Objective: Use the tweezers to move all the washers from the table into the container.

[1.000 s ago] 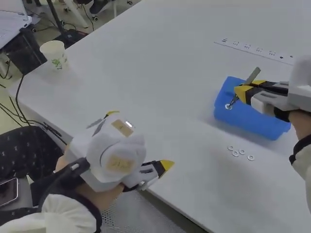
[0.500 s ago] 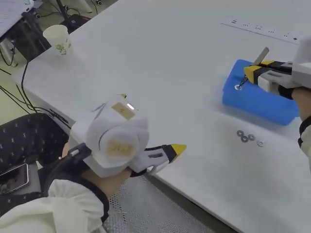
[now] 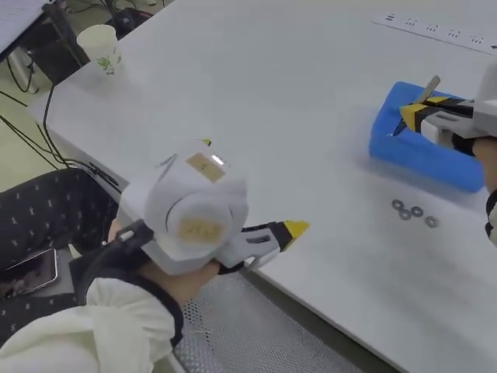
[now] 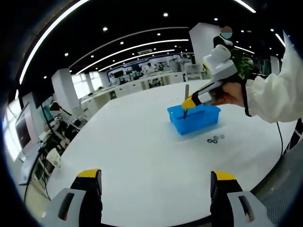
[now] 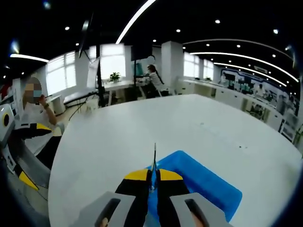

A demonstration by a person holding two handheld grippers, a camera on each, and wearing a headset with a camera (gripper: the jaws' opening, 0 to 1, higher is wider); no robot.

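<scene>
My right gripper (image 3: 411,118) hovers over the blue container (image 3: 423,159), shut on metal tweezers (image 3: 427,87) whose tips point down into the container. In the right gripper view its jaws (image 5: 153,176) meet on the tweezers (image 5: 154,158) above the container (image 5: 203,187). I cannot see a washer at the tips. Several washers (image 3: 411,211) lie on the white table just in front of the container, also seen as washers (image 4: 214,139) near the container (image 4: 199,118). My left gripper (image 3: 252,188) rests at the table's near edge, and its jaws (image 4: 156,176) stand wide open with nothing between them.
A paper cup (image 3: 102,48) stands at the far left corner of the table. A white power strip (image 3: 435,29) lies along the back, beyond the container. The table's near edge (image 3: 326,299) runs under my left gripper. A phone (image 3: 31,272) lies on the dark chair below.
The washer held at the tweezers' tips over the container earlier is no longer visible there. The head camera has shifted; my left gripper stays by the table edge.
</scene>
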